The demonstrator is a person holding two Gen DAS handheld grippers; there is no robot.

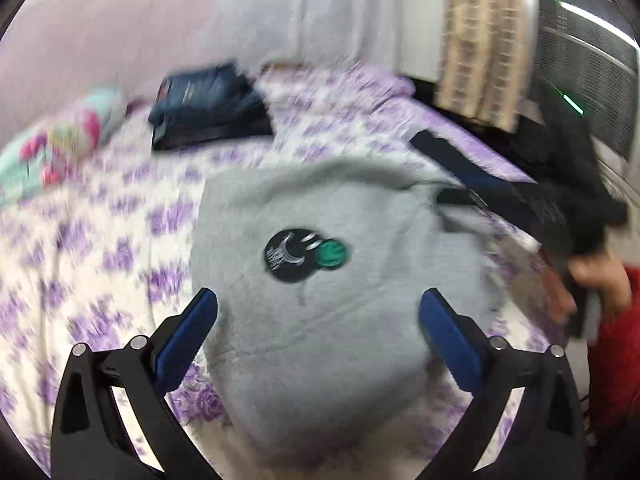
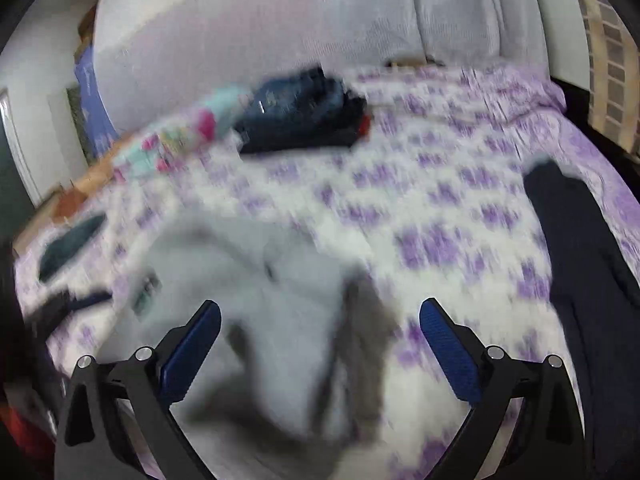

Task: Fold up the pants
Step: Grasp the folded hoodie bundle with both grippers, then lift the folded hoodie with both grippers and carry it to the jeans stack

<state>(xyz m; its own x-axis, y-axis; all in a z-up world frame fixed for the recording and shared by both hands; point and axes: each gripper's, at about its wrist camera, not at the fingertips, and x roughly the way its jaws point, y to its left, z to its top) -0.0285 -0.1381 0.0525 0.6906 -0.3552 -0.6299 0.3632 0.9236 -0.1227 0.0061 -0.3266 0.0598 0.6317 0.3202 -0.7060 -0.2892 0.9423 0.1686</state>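
The grey pants [image 1: 320, 300] lay bunched near on the bed [image 1: 100, 240]. Left gripper [image 1: 318, 312] and right gripper [image 2: 320, 324] gaped wide, empty. Folding seemed under way; next, grasp an edge.

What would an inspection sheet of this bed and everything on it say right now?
Surface: bed sheet, white with purple flowers.
Job's things: grey pants with a dark round patch, lying bunched on the sheet.
Clutter: folded dark stack, colourful cloth, dark garment.
Grippers: left tool open over the grey pants; right tool open, holding nothing.
Cables: nothing seen.
Surroundings: pale curtain behind the bed; the pictures are blurred.
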